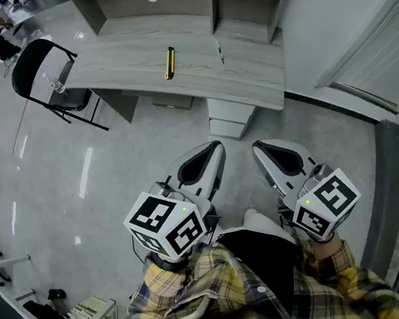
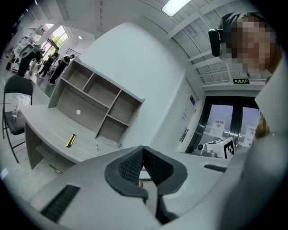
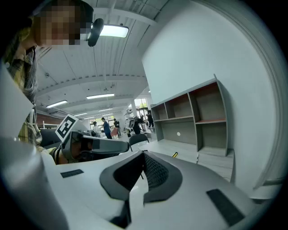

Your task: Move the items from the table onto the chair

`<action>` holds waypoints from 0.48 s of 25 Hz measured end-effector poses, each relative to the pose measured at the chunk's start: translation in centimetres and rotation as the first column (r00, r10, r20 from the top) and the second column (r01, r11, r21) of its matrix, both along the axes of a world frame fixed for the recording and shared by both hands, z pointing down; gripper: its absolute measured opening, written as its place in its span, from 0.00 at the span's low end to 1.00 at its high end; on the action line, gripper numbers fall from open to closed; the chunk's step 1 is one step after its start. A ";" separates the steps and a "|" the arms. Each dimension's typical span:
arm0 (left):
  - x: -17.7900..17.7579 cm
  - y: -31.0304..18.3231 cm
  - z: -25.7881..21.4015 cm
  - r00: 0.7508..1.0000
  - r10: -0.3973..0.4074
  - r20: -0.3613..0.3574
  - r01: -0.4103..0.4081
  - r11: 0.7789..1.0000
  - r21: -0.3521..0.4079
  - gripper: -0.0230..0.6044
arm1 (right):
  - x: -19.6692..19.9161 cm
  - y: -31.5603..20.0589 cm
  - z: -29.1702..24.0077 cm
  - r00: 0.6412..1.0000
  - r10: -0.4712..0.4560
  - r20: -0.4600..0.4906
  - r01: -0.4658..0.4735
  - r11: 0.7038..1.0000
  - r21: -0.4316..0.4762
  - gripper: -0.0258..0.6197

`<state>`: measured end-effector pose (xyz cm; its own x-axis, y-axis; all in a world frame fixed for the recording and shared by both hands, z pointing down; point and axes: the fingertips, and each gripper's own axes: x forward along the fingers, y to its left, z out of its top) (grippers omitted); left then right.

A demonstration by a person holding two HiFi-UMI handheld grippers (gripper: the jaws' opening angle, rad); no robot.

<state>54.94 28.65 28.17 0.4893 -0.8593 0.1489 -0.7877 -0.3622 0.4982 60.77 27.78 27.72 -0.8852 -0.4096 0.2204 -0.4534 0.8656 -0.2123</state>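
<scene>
Standing well back from the desk (image 1: 130,62), the person holds the left gripper (image 1: 212,153) and right gripper (image 1: 262,150) closed and empty. The yellow tool (image 1: 169,63) lies mid-desk, and the folding chair (image 1: 45,75) stands far left. Next comes approaching and opening one gripper over the tool.

**Lighting and image quality**

Bright, even indoor light falls from ceiling panels (image 3: 110,30). The glossy floor (image 1: 119,157) returns white streaks of glare. Shadows are soft and are deepest beneath the worktop (image 1: 130,64). The head view is sharp at its centre. Both gripper views bend straight lines strongly, darken to black at the corners, and render the nearest surfaces slightly soft.
</scene>
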 end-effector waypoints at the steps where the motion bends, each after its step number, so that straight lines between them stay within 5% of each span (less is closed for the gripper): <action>1: -0.4 0.1 0.0 1.000 0.005 0.004 -0.005 1.000 -0.003 0.04 | -0.5 0.1 0.0 1.000 0.003 -0.001 -0.003 1.000 -0.002 0.07; 12: -7.5 1.0 0.5 0.999 -0.007 0.036 0.008 1.000 -0.016 0.04 | -6.3 -0.4 0.8 1.000 0.019 0.020 -0.018 0.999 -0.032 0.07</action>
<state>47.47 29.68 28.69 0.4772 -0.8601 0.1804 -0.8077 -0.3483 0.4757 54.42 27.37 28.56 -0.8821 -0.4188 0.2157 -0.4644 0.8499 -0.2489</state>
